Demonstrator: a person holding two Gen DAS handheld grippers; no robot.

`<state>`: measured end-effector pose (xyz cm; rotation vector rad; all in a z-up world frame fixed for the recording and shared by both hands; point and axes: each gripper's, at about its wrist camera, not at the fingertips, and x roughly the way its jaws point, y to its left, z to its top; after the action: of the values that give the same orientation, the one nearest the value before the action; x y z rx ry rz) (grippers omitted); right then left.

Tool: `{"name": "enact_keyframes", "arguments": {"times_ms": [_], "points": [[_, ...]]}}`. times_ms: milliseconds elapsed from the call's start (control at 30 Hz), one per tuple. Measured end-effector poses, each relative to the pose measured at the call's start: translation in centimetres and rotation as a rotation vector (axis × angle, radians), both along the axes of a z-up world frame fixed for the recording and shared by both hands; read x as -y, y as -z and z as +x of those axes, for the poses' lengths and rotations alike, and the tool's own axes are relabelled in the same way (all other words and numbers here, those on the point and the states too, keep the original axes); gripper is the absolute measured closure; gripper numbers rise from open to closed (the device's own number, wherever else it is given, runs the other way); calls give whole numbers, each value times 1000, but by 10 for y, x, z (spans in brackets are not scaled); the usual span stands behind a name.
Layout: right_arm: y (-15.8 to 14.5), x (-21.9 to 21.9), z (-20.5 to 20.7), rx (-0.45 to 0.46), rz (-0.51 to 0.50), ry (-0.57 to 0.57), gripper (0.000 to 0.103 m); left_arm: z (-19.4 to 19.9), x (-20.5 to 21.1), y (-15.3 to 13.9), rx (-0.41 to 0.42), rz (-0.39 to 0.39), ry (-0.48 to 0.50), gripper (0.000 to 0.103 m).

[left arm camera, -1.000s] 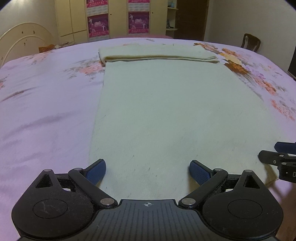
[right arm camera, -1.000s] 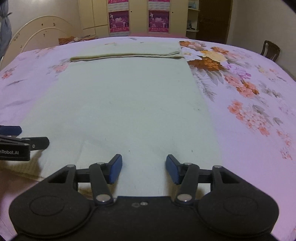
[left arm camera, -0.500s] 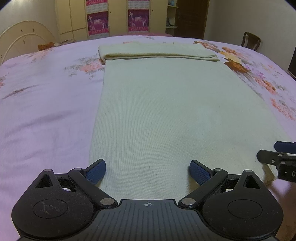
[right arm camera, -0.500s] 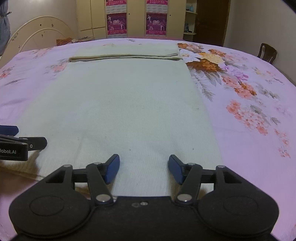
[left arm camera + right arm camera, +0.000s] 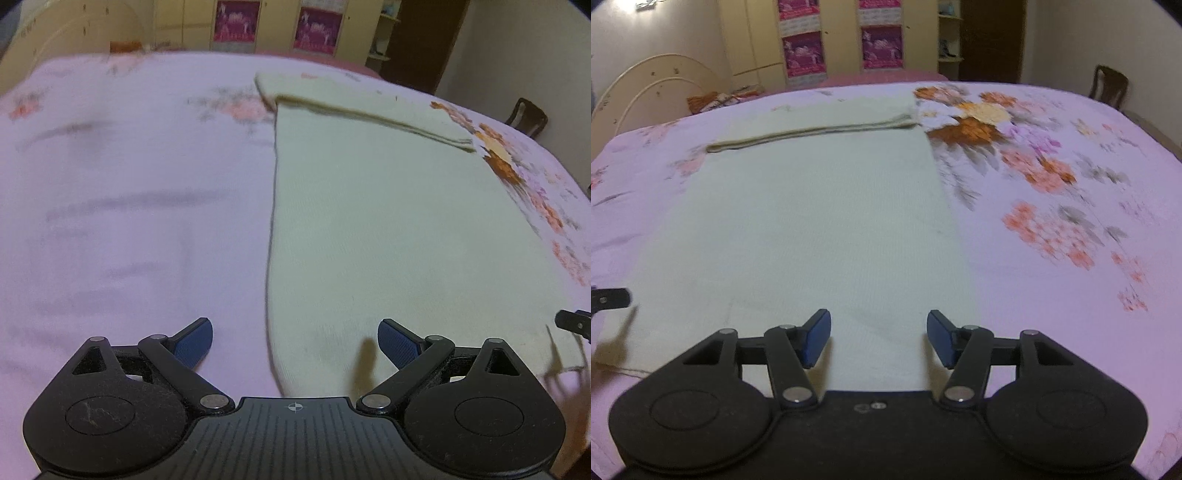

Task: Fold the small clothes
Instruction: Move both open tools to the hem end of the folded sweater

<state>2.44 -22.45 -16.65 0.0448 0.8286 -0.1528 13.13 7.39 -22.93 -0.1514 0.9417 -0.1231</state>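
A pale cream knitted garment (image 5: 812,229) is laid flat and lengthwise on a bed covered by a pink sheet with orange flower print (image 5: 1052,206). Its far end is seen already turned over into a narrow band; the rest lies smooth and unfolded.

The left tongs (image 5: 294,341) are held wide apart above the near left corner of the garment, the left blue pad over bare sheet and the right one over the cloth, so that the long left edge runs between them. Nothing is gripped. The right tongs (image 5: 878,338) are likewise held apart, with nothing between the pads, over the near end of the garment close to its right edge. In each view the tip of the other tool is glimpsed at the margin.

The step in hand is judged to be the approach to the near hem, one tool to each corner. For the next move, each pair of tongs would need to be lowered until a corner lies between the pads, then closed on it. Both corners could then be lifted together and carried toward the folded far end.
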Motion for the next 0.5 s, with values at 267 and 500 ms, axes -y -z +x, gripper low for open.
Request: {"name": "enact_keyframes", "arguments": {"times_ms": [267,500], "points": [[6,29,1,-36,-7,71,46,-7,15,7,-9,-26,32,7],[15,34,0,-65,30,65,42,-8,12,5,-25,-72,7,7]]}}
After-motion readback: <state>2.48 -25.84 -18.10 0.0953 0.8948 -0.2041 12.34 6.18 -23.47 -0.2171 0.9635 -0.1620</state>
